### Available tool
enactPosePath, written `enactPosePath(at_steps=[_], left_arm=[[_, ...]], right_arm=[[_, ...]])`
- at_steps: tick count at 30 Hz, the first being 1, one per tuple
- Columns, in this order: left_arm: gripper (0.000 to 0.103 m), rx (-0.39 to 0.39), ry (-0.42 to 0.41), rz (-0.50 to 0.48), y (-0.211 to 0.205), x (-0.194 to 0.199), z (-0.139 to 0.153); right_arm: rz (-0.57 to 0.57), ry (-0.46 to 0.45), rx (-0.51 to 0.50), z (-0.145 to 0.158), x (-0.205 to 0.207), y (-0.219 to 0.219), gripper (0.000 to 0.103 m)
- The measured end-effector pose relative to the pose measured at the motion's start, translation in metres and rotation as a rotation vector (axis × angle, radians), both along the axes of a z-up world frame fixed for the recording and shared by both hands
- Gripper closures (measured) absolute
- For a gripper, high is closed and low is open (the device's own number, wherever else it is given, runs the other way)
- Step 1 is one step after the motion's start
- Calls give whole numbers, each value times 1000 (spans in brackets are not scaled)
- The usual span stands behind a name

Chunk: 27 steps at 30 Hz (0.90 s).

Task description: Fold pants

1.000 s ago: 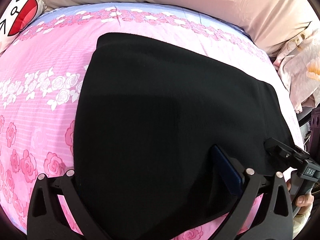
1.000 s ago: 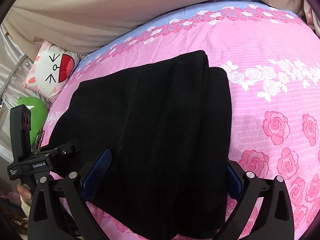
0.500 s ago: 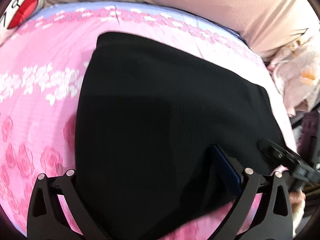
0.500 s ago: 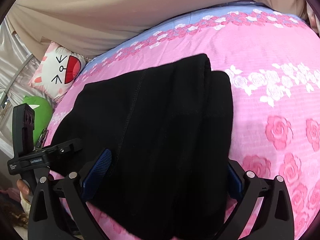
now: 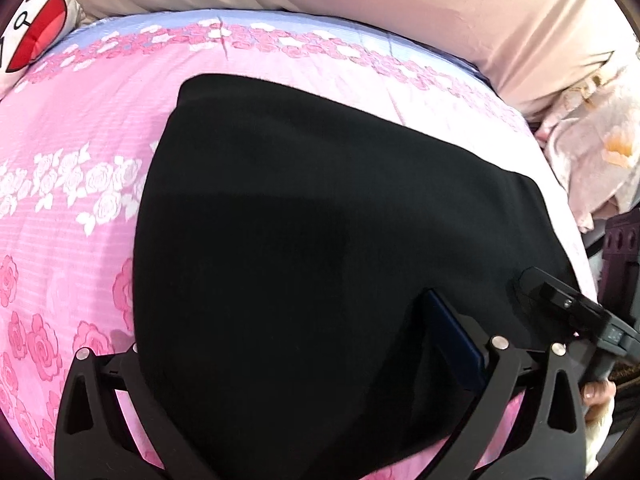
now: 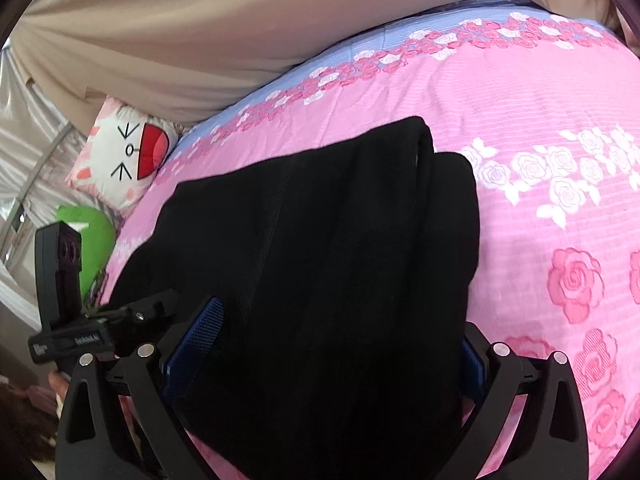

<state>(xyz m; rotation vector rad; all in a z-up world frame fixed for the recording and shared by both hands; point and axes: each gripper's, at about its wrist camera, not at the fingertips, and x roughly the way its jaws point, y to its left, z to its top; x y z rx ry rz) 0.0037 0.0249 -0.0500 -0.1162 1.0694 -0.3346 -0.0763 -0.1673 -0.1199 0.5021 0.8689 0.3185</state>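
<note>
Both grippers sit at the near edge of the pants, so I start with my left gripper [image 5: 288, 356]: its matte black fingers are spread wide, and the cloth fills the whole gap between them. Only its right blue pad [image 5: 456, 340] shows, smooth and rubbery, lying against the fabric. The left finger's tip is hidden under the cloth edge, so I cannot tell whether anything is actually pinched.

From the left wrist view the pants [image 5: 320, 240] are a broad, soft, matte black slab, folded into a rounded trapezoid on the bedspread [image 5: 80, 140]. That spread is pink cotton with a fine ribbed weave, printed with white and pink roses and a lilac band at the far edge. Beyond it hangs a smooth beige drape [image 5: 400, 8]. At the right edge my hand [image 5: 598, 394] grips the other tool's handle.

My right gripper [image 6: 332, 352] is likewise wide open, with the dimpled blue pad [image 6: 196, 332] on the left and a sliver of pad on the right, straddling the thick folded stack. Here the pants [image 6: 340, 260] show a stitched seam and a rolled fold at the far end. A cat-face pillow [image 6: 124, 156] lies far left, with a green plush [image 6: 92, 240] below it
</note>
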Motion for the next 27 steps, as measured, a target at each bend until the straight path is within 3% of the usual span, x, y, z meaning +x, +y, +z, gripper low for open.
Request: enactPosePath(at_steps=[2,5,6,8,10,12,19,24,27], left_arm=[[5,12,-2,17,-2,3,0],[7,30,-8,31,-3,0,2],[14,45,-23,32,-5,-3,5],[31,74,-52,30,-6,-10,13],[59,96,-74,39,-6,-16,22],[67,79,-75,41,-1,-21,31],[70,-31,-57,-10,12,-52,55],[70,-61,-119,-84,14,-95,90],[70,-65,-209,-107,13,-110,122]], right_arm=[[-9,-6,21,0,2,-1,5],[-44,-2,-17,1,0,0,37],[-38,-3,22,1,-2,-2,48],[-45,1,63,1,-7,-5,55],[-46,-9,41,6,-13,-1,58],[-43,-21,34,13,-19,3,60],[-15,-56,34,41,-62,10,62],[7,-127,7,75,-101,18,62],[7,-209,-19,106,-118,19,62]])
